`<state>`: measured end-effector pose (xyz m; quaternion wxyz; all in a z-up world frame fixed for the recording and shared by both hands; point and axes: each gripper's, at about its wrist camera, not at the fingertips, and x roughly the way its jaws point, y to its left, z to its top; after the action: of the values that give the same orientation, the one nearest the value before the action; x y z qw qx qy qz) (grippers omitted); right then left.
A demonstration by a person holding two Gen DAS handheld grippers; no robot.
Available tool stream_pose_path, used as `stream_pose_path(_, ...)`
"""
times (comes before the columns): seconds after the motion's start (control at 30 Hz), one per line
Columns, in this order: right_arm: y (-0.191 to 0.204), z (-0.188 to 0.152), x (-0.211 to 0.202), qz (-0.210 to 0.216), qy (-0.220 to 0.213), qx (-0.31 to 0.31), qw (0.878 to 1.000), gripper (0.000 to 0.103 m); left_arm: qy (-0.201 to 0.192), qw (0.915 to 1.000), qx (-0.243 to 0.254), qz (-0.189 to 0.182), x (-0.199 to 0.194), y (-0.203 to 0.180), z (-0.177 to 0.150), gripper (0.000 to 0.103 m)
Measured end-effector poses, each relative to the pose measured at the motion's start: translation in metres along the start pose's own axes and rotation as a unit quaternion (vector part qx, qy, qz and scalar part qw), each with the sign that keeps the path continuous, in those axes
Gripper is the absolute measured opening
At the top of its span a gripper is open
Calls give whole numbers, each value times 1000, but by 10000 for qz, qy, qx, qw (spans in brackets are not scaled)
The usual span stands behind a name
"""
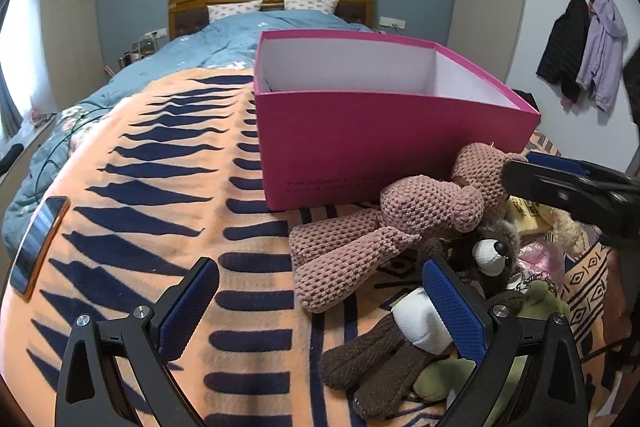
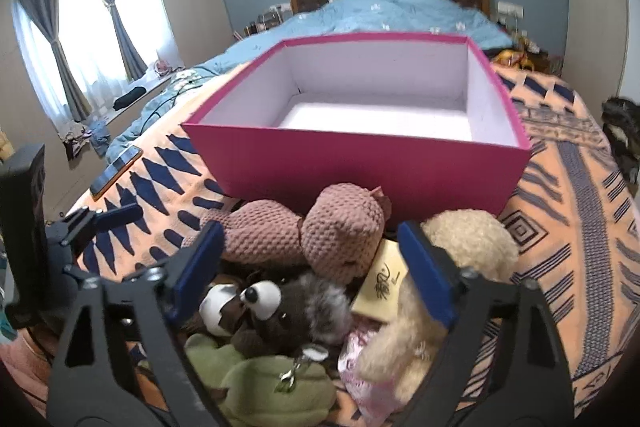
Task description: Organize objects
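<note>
**Soft toys heaped in front of an empty pink box on a bed**

A large pink box (image 2: 360, 163) with a white inside stands open on an orange and navy patterned blanket (image 1: 160, 227) spread over a bed. Its floor is bare; nothing has been put in yet, so the sorting appears to be at its very start.

All the toys lie in one pile just in front of the box's near wall. A pink knitted toy (image 2: 320, 231) is closest, touching or nearly touching the wall. In front of it lies a dark brown toy with big white eyes (image 2: 280, 311), then a green plush (image 2: 272, 379). A cream fluffy toy (image 2: 464, 247) sits to the right of the pile, with a small yellow card (image 2: 384, 283) and something pink and shiny beside it.

The right gripper (image 2: 312, 259) hovers over the pile, jaws spread wide, holding nothing. The left gripper (image 1: 320, 307) is to the left of the pile, jaws also spread and empty. A phone (image 1: 36, 243) lies well left of the box.
</note>
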<state>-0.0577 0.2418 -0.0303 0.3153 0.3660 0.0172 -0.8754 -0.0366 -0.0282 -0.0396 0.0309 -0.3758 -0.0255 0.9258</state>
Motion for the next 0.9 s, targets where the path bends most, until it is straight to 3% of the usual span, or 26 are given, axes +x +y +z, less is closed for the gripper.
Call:
stream_pose_path(0.17,-12,7,17,-3,203,163,9997,72,139,9996,8,-237,9,1,2,103)
stream_pose_path(0.43,-6,9,30,-146,410,-270,9987,62,329,9977,166,-576,20,-5,3,93)
stream_pose_path(0.5,-7,9,31,-284,426,-369,9980,52,414,9969,183,-638,24,-6,2,90)
stream_pose_path(0.9,-11,6,13,-70,65,-194,9998,48,490,9940,281,-934,20,-12,-1,76)
